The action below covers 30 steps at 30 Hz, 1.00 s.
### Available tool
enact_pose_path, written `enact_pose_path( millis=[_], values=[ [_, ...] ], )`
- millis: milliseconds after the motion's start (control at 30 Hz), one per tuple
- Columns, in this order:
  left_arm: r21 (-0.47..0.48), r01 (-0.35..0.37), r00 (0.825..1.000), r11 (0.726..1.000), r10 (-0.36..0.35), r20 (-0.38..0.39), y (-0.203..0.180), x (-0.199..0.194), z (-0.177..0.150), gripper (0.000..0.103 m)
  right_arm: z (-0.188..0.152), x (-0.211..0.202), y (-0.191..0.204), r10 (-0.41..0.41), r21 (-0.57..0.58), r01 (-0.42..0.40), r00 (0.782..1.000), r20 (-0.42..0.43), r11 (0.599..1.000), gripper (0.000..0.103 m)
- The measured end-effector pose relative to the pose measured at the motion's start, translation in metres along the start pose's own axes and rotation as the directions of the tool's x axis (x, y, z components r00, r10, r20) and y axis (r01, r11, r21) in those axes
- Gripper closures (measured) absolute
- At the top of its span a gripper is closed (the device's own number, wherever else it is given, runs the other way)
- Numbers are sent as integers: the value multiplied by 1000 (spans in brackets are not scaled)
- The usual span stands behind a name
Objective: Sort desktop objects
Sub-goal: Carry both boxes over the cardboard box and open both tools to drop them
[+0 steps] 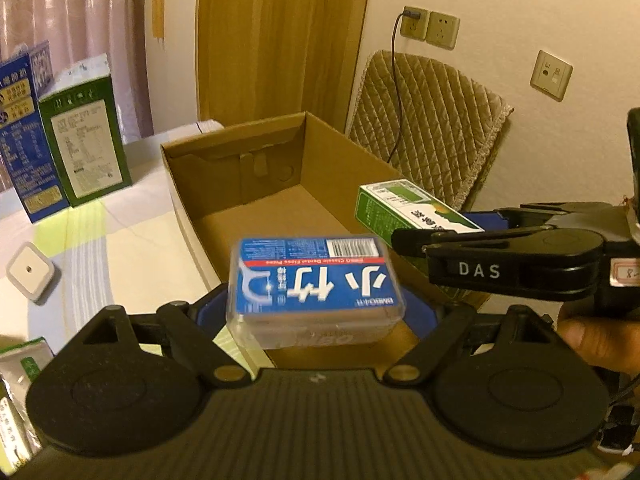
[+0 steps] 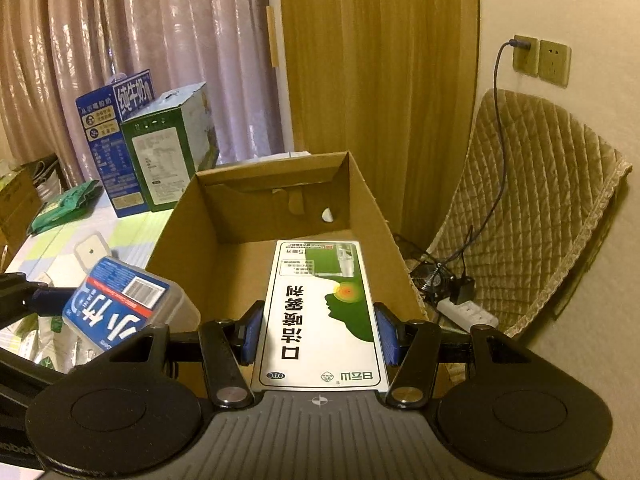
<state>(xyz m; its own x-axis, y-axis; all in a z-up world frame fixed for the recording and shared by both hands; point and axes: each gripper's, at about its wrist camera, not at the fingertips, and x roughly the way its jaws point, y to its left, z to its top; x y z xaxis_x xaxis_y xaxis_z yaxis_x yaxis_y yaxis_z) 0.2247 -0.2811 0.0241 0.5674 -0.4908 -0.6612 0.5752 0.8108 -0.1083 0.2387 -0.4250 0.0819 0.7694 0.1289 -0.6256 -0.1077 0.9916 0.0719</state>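
My left gripper (image 1: 316, 310) is shut on a clear dental floss box (image 1: 316, 292) with a blue label, its blue pads (image 1: 212, 312) against both sides. It hangs over the near rim of an open cardboard box (image 1: 232, 130). My right gripper (image 2: 320, 332) is shut on a long green-and-white medicine box (image 2: 320, 308), held lengthwise over the cardboard box's (image 2: 272, 166) bare inside. In the left wrist view the right gripper (image 1: 448, 224) comes in from the right with the medicine box (image 1: 404, 208) above the far right wall. The floss box (image 2: 120, 304) shows at lower left in the right wrist view.
A blue milk carton (image 1: 24, 132) and a green carton (image 1: 88, 140) stand left of the cardboard box. A white square device (image 1: 30, 276) and sachets (image 1: 20, 364) lie on the tablecloth. A quilted chair back (image 1: 432, 120) and a power strip (image 2: 468, 312) are to the right.
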Motion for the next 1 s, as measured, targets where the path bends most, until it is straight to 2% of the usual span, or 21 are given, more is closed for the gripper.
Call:
enact_pose_path(
  millis=[33,233,533,567,667,1000],
  values=[
    [-3,3,1000,1000,-3,-8,1,1,0,12,0,1,-1,-1,1,1,1000,-2,1000,50],
    [9,-32,999,999,32,15,8,-12,-7,12,-2,2,0,0,-3,0,1000,-10,1000,50],
    [-30,-60,996,998,61,65,26,-48,-22,12,1,5,8,40,14,-40,999,-13,999,50],
    [-36,-61,996,997,63,68,28,-52,-24,12,3,5,9,44,15,-44,999,-10,999,49],
    [-38,-74,994,997,76,73,33,-62,-31,12,7,2,10,42,21,-42,999,11,999,19],
    [-87,-126,989,988,132,64,54,-93,-56,12,3,-31,23,69,19,-70,997,42,997,13]
  ],
)
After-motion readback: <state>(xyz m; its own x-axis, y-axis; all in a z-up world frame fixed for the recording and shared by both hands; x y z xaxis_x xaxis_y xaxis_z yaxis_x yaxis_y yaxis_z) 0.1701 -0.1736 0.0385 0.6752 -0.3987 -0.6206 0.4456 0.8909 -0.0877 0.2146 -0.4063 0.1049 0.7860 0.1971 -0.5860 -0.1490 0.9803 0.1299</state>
